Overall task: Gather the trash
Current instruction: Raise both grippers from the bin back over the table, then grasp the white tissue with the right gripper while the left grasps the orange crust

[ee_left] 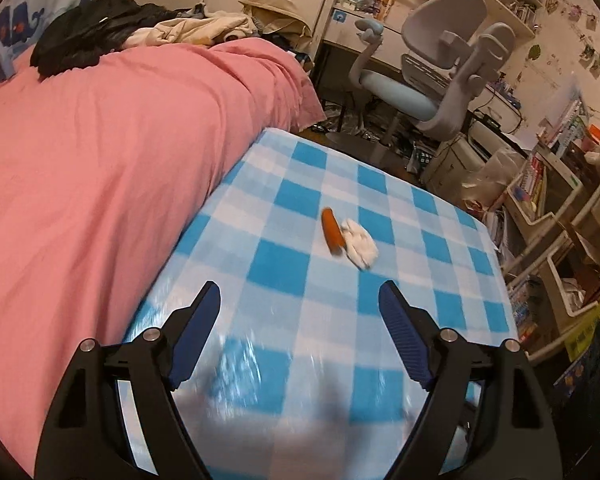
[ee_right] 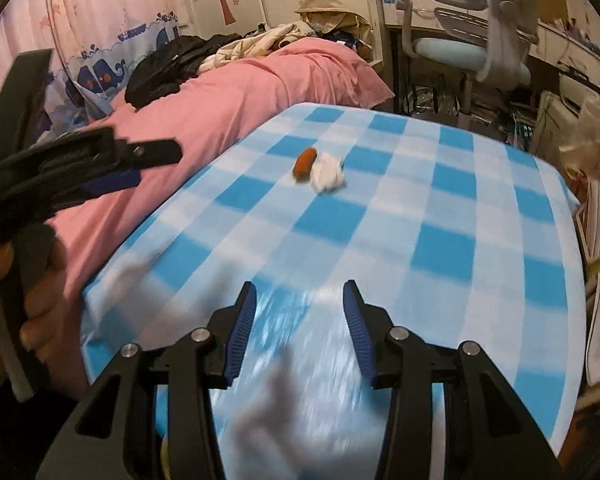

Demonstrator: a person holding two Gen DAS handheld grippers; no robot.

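Both grippers' fingers (ee_left: 396, 320) spread, sausage (ee_left: 332, 232) touching crumpled tissue (ee_left: 360, 245)

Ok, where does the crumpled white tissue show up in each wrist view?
Left wrist: the crumpled white tissue lies right of centre on the checked cloth, ahead of the open jaws.
Right wrist: the tissue lies above centre, farther up the cloth.
Shared landmark: the orange sausage-shaped piece touching its left side.
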